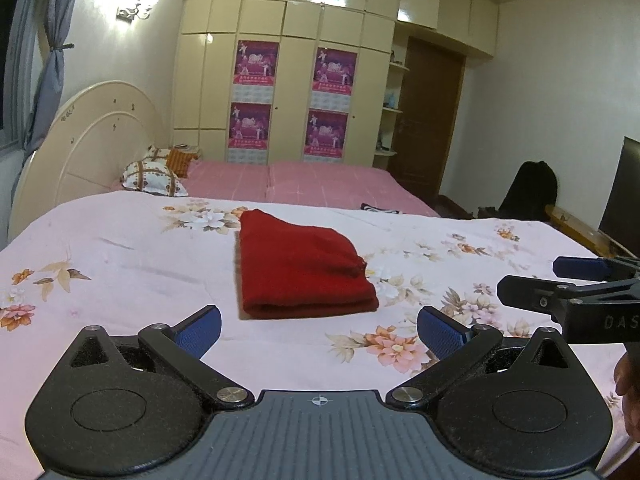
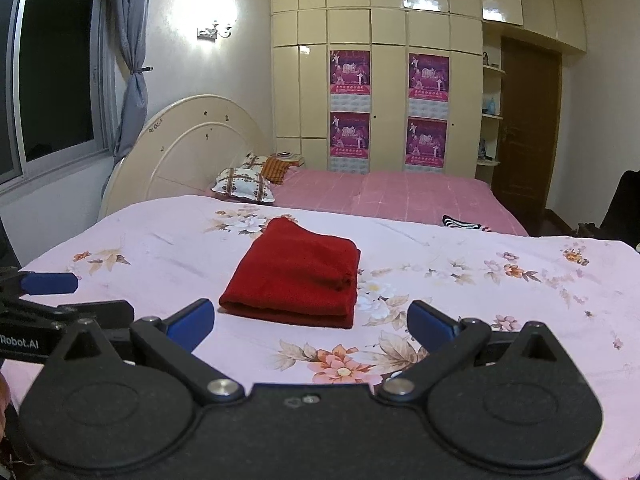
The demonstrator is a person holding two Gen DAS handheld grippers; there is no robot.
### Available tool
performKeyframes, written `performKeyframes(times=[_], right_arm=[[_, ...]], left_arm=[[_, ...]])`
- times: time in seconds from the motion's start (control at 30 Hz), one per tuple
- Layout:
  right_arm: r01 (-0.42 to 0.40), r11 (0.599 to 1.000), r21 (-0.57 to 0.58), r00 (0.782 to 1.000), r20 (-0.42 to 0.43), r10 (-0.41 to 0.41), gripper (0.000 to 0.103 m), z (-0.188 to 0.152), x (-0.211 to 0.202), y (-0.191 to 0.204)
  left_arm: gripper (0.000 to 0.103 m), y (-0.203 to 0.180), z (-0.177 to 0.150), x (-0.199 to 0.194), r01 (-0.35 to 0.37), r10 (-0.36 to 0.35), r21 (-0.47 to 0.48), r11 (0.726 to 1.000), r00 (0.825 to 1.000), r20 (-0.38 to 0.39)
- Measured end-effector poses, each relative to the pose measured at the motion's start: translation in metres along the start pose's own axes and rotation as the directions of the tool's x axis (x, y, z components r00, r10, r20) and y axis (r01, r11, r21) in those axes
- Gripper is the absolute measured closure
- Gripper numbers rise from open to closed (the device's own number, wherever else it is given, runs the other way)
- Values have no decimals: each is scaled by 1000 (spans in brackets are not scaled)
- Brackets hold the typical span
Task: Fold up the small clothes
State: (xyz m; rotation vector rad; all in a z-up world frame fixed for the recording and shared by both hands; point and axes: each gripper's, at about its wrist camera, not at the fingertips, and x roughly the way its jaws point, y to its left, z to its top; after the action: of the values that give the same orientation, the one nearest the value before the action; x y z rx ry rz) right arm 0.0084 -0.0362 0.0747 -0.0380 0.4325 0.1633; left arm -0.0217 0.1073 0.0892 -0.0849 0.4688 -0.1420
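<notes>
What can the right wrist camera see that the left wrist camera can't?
Only the right wrist view shows the dark window with its panes, and the left gripper poking in from the left side.

Only the left wrist view shows the black screen by the right wall, and the right gripper poking in from the right side.

Both show the folded red cloth lying on the flowery sheet, the patterned pillow, the four purple posters on the wardrobe, and the brown door. Both grippers are open and hold nothing.

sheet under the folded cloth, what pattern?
Pale pink sheet with scattered peach and white flowers; the cloth on it is plain red. Clearest in the right wrist view.
</notes>
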Motion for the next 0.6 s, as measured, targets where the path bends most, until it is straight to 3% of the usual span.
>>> performKeyframes(times=[0.6], right_arm=[[24,999,27,1000,2,-24,1,-5,-3,4]], left_arm=[[0,-6,-1,-2,15,-14,27,1000,1000,-10]])
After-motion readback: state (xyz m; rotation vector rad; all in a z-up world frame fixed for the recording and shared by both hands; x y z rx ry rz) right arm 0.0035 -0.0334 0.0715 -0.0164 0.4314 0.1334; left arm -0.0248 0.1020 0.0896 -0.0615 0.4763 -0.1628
